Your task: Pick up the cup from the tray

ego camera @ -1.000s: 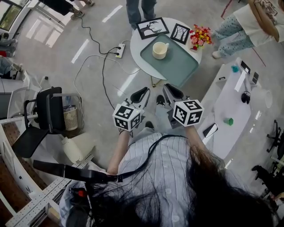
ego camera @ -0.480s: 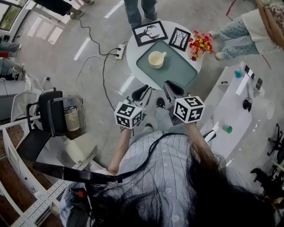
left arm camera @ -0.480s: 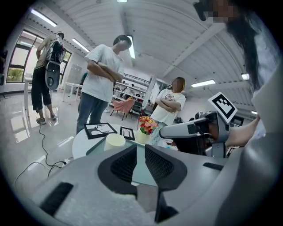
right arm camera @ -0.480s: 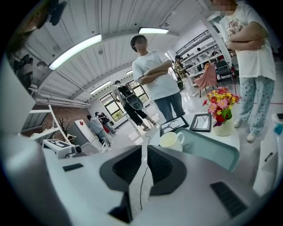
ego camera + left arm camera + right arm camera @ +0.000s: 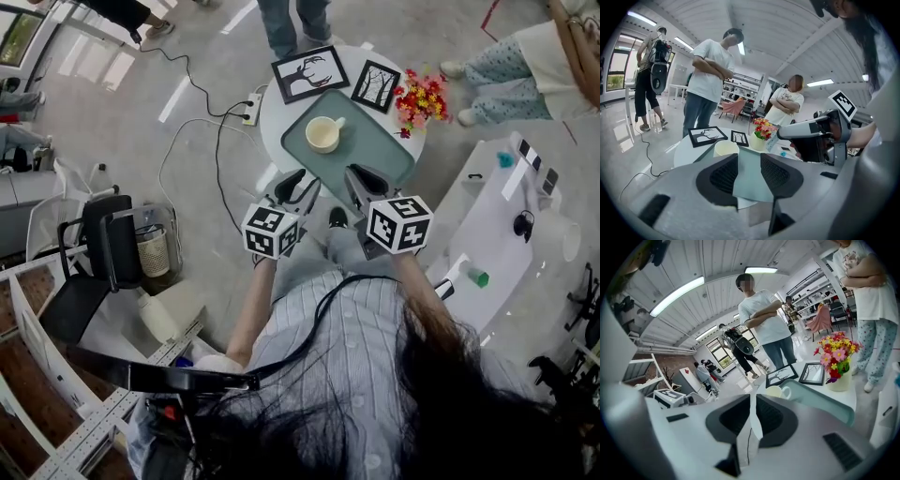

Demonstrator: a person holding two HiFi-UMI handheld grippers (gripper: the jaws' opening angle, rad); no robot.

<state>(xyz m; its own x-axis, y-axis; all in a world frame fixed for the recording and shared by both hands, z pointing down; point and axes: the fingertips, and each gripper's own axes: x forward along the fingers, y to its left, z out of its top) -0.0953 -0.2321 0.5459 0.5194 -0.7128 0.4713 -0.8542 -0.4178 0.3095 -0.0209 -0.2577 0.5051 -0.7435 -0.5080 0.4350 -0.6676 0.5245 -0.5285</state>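
Starting nearest us, the left gripper has its jaws opening, and nothing stands between them; only the tray shows through the gap. Beside it, the right gripper has its jaws together, with only a slit between them, and empty. Both hover short of the counter, touching nothing.

Ahead of both stands the cup, upright on the tray with its mouth up, so its long axis is vertical. From the left jaws it lies ahead and a little left of the gap. From the right jaws it lies ahead and to the right. Its handle points away from us, rightward.

We judge the two grippers about equally near. The left, with its jaws parting, looks the likelier to reach, and it would need to shift slightly left to centre the cup.
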